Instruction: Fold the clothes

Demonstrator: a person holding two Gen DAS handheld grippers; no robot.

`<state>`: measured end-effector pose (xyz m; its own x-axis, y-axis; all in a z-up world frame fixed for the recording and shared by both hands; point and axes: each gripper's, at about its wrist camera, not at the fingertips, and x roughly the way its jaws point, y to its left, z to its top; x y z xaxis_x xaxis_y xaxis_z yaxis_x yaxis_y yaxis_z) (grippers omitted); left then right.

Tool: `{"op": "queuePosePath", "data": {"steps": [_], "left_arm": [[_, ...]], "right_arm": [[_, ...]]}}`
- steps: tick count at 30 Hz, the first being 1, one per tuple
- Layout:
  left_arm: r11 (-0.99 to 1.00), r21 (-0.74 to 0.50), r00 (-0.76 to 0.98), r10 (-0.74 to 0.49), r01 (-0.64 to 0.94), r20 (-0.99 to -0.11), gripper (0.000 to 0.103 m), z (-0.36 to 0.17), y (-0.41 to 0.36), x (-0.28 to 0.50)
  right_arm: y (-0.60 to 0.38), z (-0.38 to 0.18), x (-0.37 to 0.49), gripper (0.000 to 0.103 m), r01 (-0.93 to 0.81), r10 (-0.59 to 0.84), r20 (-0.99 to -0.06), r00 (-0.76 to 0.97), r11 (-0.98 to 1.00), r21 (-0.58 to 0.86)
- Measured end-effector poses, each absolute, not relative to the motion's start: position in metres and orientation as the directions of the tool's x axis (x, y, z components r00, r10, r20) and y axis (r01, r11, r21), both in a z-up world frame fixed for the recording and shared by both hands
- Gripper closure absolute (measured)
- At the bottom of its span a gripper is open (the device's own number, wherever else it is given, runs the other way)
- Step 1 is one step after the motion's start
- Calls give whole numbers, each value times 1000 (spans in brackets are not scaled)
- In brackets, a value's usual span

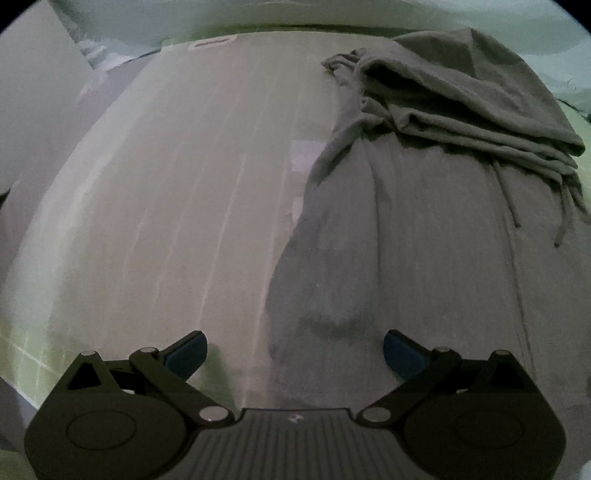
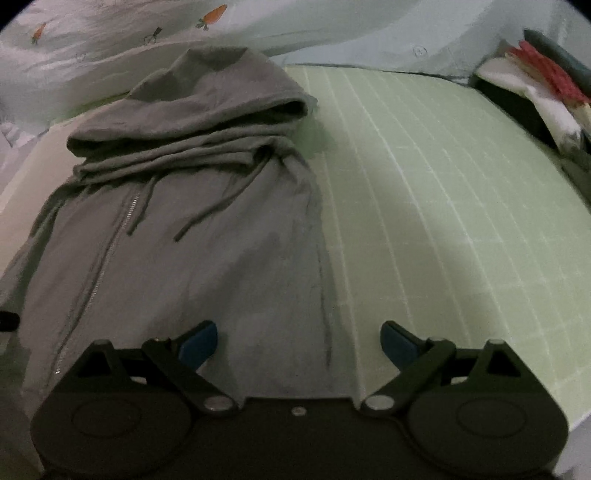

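- Grey zip hoodie [image 2: 177, 258] lay flat on the pale green grid mat [image 2: 443, 221], front side up, hood [image 2: 221, 107] at the far end, bunched in folds.
- Zipper [image 2: 110, 243] ran down the body, seen left of centre in the right wrist view; two drawstrings [image 2: 207, 206] trailed loose across the chest below the hood.
- My right gripper [image 2: 299, 341] sat low over the near part of the hoodie, at its right edge. Jaws spread wide, nothing between them; blue pads [image 2: 199, 345] showed on the inner faces. Left finger was over cloth, right finger over the mat beside the edge.
- My left gripper [image 1: 294, 352] stood at the hoodie's [image 1: 424, 258] other side edge. Jaws likewise spread wide and empty; the cloth edge passed between the fingers, left finger over bare mat [image 1: 166, 203].
- Could not tell whether either set of fingertips touched the fabric.
- Beyond the hood: light bedding printed with carrots [image 2: 212, 16].
- Far right of the right view: a dark bin [image 2: 517, 103] holding white and red items, blurred.
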<state>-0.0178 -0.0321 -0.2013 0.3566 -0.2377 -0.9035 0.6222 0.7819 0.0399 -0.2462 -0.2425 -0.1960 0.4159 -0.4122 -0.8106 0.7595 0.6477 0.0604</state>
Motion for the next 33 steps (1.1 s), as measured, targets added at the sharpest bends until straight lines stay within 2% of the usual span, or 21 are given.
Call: {"op": "queuePosePath", "data": {"steps": [3,9,12,14,15,16,17,18,19,25,33], "left_arm": [[789,12,345,-255,614,-903,4,-202,-24,-21],[763,-19,317,-291,646,-903,21,-199,-16,-33],[760,-48,298,-312,648,-902,33,-198,-11,-38],[761,-76,284,-330,645,-900,48,-198,-8,-41],[757,-91,275,-343,648,-898,52,-197,-8,-41],[751,-107,263,-356,651,-897,67,-197,-9,-42],[744,-133,241,-372,655,-896,86,-196,-10,-42],[738,-160,223,-391,656,-893,90,-193,-11,-41],[735,-174,220,-405,655,-887,91,-189,-12,-41],[721,-269,226,-509,639,-830,92,-154,-19,-32],[700,-448,305,-673,556,-674,92,-98,-52,22]], "right_arm": [[-234,-197,-249,7,758,-393,-820,415,648,73],[-224,-197,-256,6,768,-350,-848,398,633,99],[-221,-198,-259,5,767,-317,-866,386,632,110],[-222,-197,-260,5,766,-301,-871,388,630,124],[-223,-196,-259,8,766,-291,-873,392,629,134],[-224,-195,-260,18,763,-285,-871,400,630,144],[-227,-192,-259,27,751,-266,-867,421,638,169],[-229,-190,-259,52,737,-244,-862,445,646,197],[-232,-187,-258,82,723,-222,-856,467,653,225],[-255,-152,-252,86,635,-172,-773,610,690,347],[-327,-102,-237,86,602,-228,-609,759,600,526]]}}
